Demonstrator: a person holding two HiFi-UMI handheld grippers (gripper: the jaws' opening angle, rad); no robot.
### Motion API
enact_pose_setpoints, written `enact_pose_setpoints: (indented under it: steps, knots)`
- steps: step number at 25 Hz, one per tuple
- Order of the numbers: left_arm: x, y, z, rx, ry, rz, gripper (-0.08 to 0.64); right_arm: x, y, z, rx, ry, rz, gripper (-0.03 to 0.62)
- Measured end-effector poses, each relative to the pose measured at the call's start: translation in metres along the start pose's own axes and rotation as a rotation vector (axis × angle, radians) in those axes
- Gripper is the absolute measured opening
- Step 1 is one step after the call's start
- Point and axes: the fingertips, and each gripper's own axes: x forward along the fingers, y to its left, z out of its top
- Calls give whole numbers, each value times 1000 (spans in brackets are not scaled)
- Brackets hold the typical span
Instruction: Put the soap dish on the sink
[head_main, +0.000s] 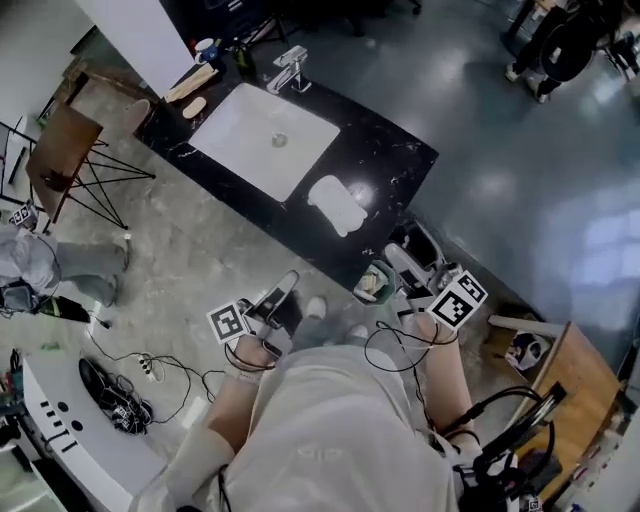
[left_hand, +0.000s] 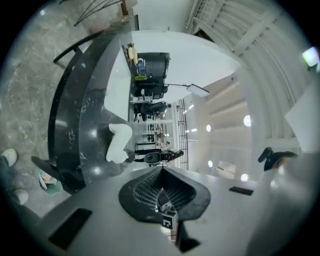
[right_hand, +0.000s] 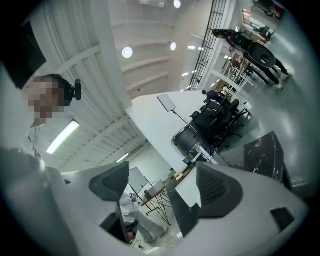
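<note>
Small items beyond sink, at desk's far-left corner: too small to tell. 1 person cut off at top-right edge.

Ahead of me a metal tap stands at the far edge of the black table, with a blue cup, a dark bottle and two wooden pieces near its left corner. To my left a brown board rests on thin black legs over the pale marbled floor, and nearer me a white power strip lies beside a heap of black cables. A small green bin sits at the foot of the table's near corner, a wooden panel is at my right, and a person in dark clothes is far off.
</note>
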Motion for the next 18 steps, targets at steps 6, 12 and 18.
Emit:
enact_pose_setpoints:
  steps: [6,12,18]
  knots:
    - [65,-2,-51,-8,206,-29,8,-83,-14,33,90,-193,-59,428]
    - [118,-9,-109,-9,435,-61,8,-168,-16,55,119,-397,-162,426]
    - [153,-17,-155,-10,604,-94,8,-227,-8,56,129,-543,-216,419]
